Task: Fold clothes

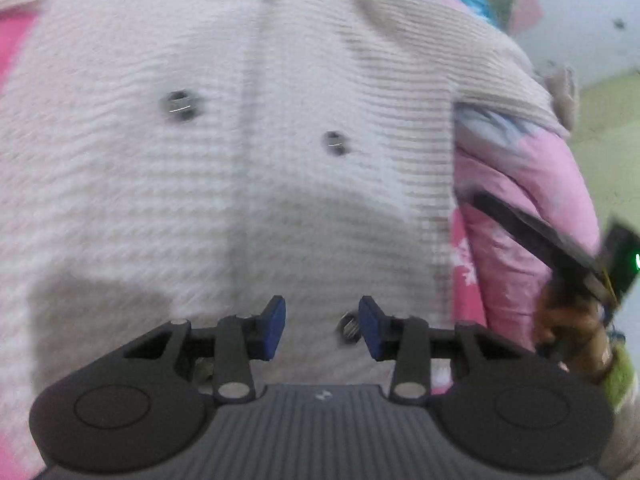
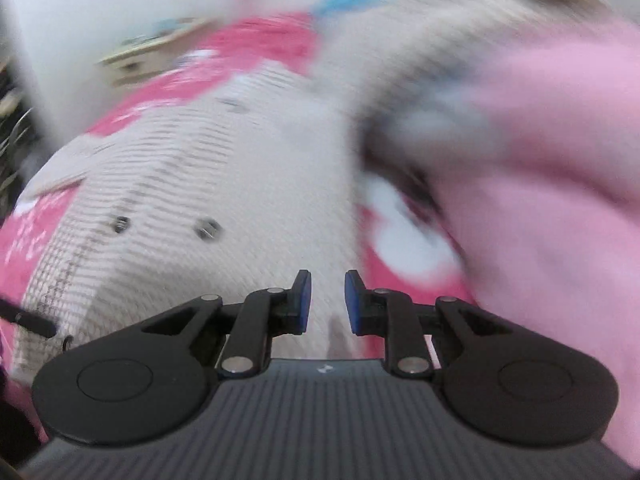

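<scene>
The place looked like a room in a home, most likely a bedroom. The clothes lay on a soft surface covered with a bright pink sheet [image 2: 256,44] that had white printed patterns, like a bed. A cream knitted garment [image 1: 224,128] with dark buttons was spread on it, and a light pink cloth [image 2: 552,184] lay beside it. Behind was a plain white wall [image 2: 100,4], and a pale floor [image 1: 612,120] showed at one edge.

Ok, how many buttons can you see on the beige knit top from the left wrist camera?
3. One upper left, one mid-centre, one low beside the left tongs' right pad. Folds may hide more.
</scene>
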A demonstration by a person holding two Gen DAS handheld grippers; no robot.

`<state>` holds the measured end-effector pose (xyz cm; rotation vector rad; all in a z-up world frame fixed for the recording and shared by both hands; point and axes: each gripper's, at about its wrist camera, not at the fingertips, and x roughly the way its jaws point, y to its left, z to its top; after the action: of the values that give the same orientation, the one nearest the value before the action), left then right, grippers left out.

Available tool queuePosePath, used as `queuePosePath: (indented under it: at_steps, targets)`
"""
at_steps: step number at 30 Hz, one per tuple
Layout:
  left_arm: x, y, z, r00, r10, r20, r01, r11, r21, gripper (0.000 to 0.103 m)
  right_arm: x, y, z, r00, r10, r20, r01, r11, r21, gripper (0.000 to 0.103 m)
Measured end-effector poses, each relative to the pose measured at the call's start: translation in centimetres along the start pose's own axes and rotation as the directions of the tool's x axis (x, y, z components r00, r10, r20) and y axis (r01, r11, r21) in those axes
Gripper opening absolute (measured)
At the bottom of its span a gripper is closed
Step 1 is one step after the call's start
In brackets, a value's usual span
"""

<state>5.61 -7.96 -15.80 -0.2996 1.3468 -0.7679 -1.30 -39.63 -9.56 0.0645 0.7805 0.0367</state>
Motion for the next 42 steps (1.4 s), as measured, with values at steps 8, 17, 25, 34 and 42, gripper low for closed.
queuePosePath:
  at_steps: [8, 17, 25, 34, 42]
  targets:
    - [3.5, 2.7, -0.6, 0.998, -0.056, -0.019, 0.054, 0.994, -0.094, 0.034, 9.0, -4.5, -1.4, 0.967, -0.105, -0.234, 0.076, 0.989, -0.129, 0.007]
    - [3.9, 4.1, -2.2, 0.994, -0.109, 0.02, 0.111, 0.98, -0.166, 0.035, 9.8, -1.1, 6.9, 0.994, 0.042, -0.099, -0.06, 0.981, -0.183, 0.004]
    - [3.3, 5.7, -3.3, 0.986, -0.167, 0.022, 0.168, 0.97, -0.176, 0.035, 20.7, -4.5, 10.8, 0.969, -0.218, -0.12, 0.194, 0.964, -0.18, 0.0]
    - [3.0, 7.3, -3.7, 0.976, -0.215, 0.014, 0.213, 0.953, -0.214, 0.035, 23.2, 0.8, 12.9, 0.975, -0.202, -0.093, 0.175, 0.956, -0.237, 0.004]
    - [3.1, 7.0, -3.7, 0.982, -0.19, -0.005, 0.186, 0.964, -0.191, 0.035, 14.2, -2.8, 13.4, 0.995, -0.091, -0.04, 0.096, 0.986, 0.136, 0.01]
